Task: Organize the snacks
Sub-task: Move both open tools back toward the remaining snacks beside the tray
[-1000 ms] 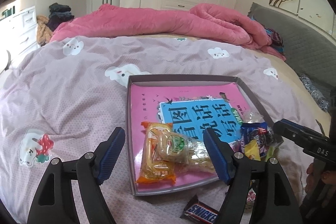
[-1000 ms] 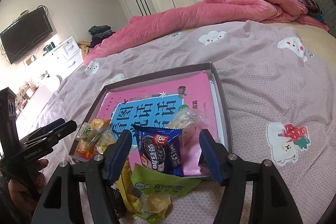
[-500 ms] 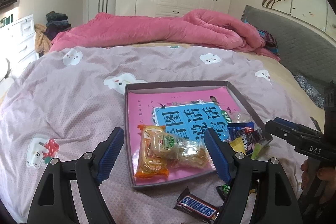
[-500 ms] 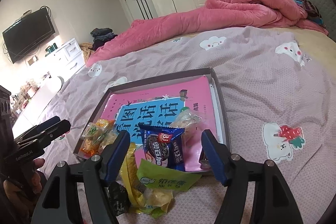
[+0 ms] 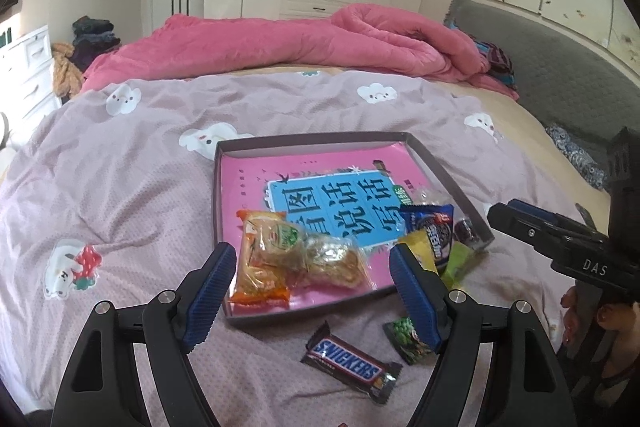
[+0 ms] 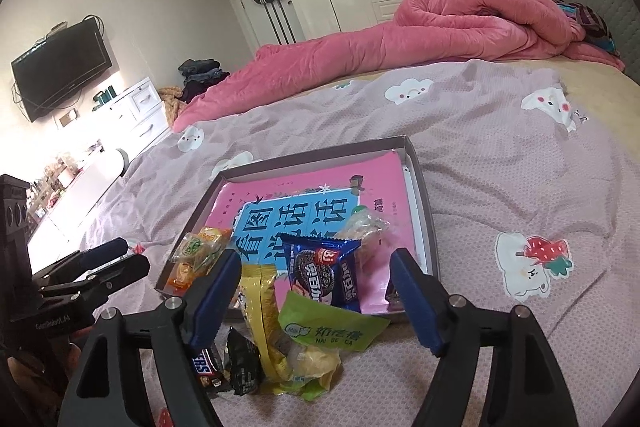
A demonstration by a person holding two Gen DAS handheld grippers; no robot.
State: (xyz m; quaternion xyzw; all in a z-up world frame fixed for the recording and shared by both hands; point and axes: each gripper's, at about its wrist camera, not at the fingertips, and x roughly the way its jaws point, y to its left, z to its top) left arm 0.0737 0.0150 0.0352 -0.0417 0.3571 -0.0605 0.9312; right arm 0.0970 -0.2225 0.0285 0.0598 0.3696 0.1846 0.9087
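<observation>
A shallow grey box [image 5: 320,141] lined with a pink book lies on the bed. Inside near the front lie an orange cake pack [image 5: 260,267], a clear pastry pack [image 5: 334,261] and a blue cookie pack [image 5: 434,229]. A Snickers bar [image 5: 348,365] and a dark green packet [image 5: 408,339] lie on the sheet in front of the box. My left gripper [image 5: 312,297] is open and empty above the box's front edge. My right gripper [image 6: 316,301] is open and empty over the blue cookie pack [image 6: 324,273], a yellow packet [image 6: 262,307] and a green packet [image 6: 332,327].
A rolled pink duvet [image 5: 280,43] lies across the far side of the bed. The purple cloud-print sheet [image 5: 100,187] spreads left and right of the box. A grey headboard [image 5: 560,67] is at the right. White wardrobes and a drawer unit stand beyond.
Both grippers have drawn back and up from the box. More of the sheet in front shows now, with the Snickers bar and dark green packet in fuller view. Both stay open.
</observation>
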